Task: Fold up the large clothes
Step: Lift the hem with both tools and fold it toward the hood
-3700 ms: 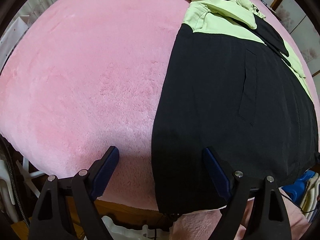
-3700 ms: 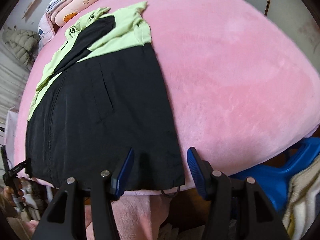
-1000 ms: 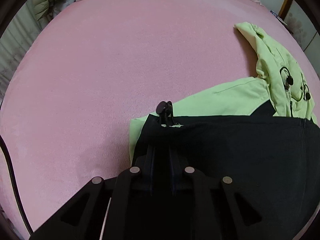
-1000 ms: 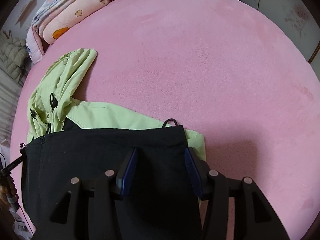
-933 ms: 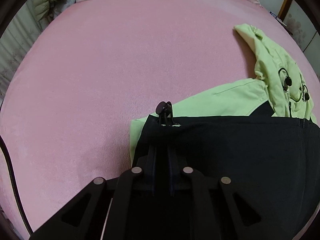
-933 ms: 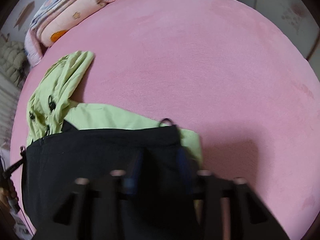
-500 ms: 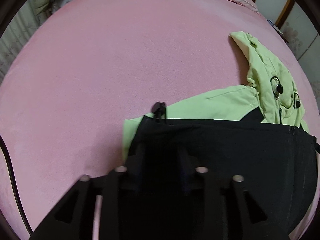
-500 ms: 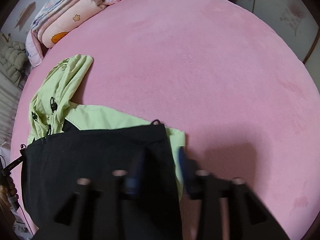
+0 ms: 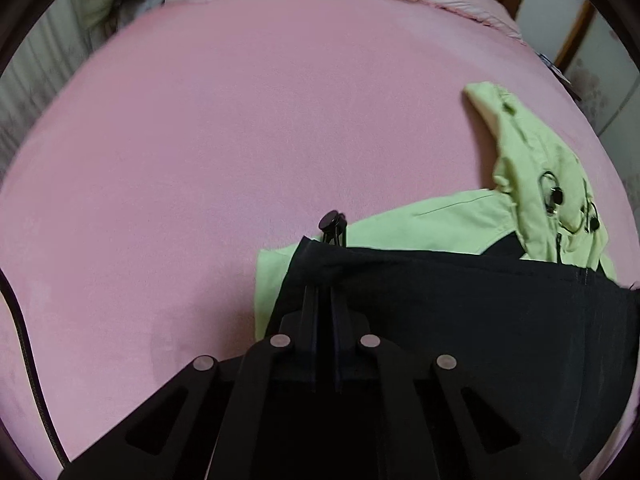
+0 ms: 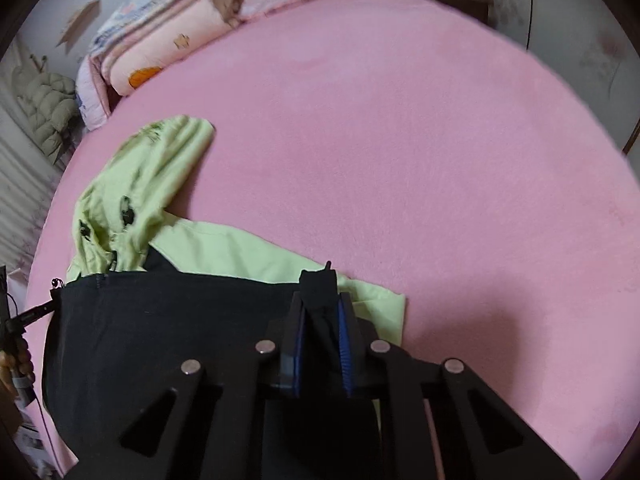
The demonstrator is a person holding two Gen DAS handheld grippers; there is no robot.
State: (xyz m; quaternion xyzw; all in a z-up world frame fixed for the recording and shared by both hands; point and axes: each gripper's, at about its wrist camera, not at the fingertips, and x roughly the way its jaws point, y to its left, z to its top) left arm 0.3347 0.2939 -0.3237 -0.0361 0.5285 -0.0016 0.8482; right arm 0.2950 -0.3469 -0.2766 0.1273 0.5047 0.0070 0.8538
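Note:
A black and light-green hooded jacket [image 9: 460, 304] lies on a pink bed, its black lower half folded up over the green upper part. My left gripper [image 9: 325, 292] is shut on the black hem at its left corner, where a black cord stopper [image 9: 330, 222] sticks out. My right gripper [image 10: 322, 308] is shut on the black hem [image 10: 316, 280] at its right corner. The green hood [image 10: 136, 188] lies flat beyond the fold; it also shows in the left wrist view [image 9: 536, 168].
The pink plush bed cover [image 9: 240, 120] spreads wide beyond the jacket. Folded quilts and pillows [image 10: 160, 48] sit at the head of the bed. A grey padded coat [image 10: 44, 108] hangs at the far left. Walls and a wooden frame [image 9: 576, 32] border the bed.
Since 3.7 s ago both grippers closed on the hem corners and carried the black lower half up over the green part. In the last second both moved slightly; the hem stays gripped.

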